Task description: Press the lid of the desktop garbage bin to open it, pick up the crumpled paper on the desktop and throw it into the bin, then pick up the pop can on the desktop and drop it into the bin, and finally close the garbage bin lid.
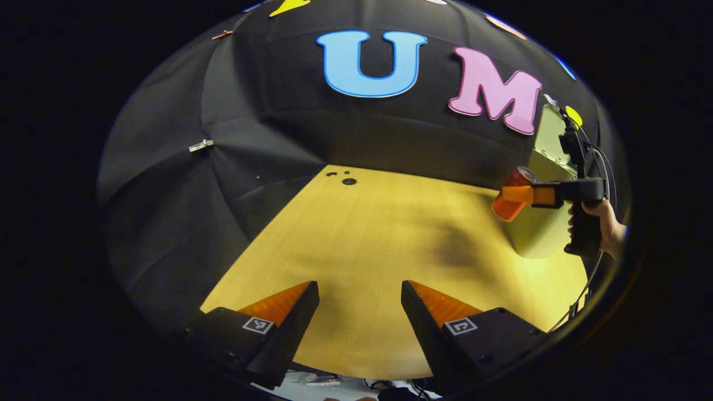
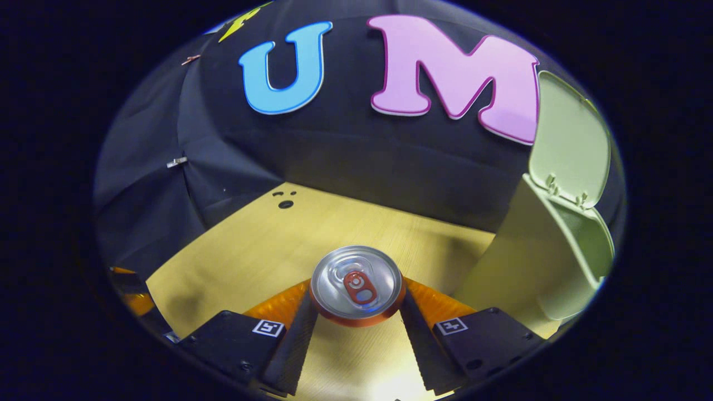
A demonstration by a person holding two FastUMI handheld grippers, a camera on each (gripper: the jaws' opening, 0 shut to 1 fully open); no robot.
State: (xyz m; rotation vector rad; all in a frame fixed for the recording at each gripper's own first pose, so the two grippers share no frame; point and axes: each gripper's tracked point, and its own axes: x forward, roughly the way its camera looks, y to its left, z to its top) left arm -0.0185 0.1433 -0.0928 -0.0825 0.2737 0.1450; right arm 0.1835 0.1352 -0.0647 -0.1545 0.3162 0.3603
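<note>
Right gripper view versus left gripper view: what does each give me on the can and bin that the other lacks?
The right gripper view gives the pop can top with its pull tab, gripped between the right gripper fingers, and the garbage bin mouth with the lid raised.

The left gripper view gives the can from the side, held off the desktop next to the bin, the hand holding that gripper, and the open left gripper.

Both show can, bin, open lid and desktop.
</note>
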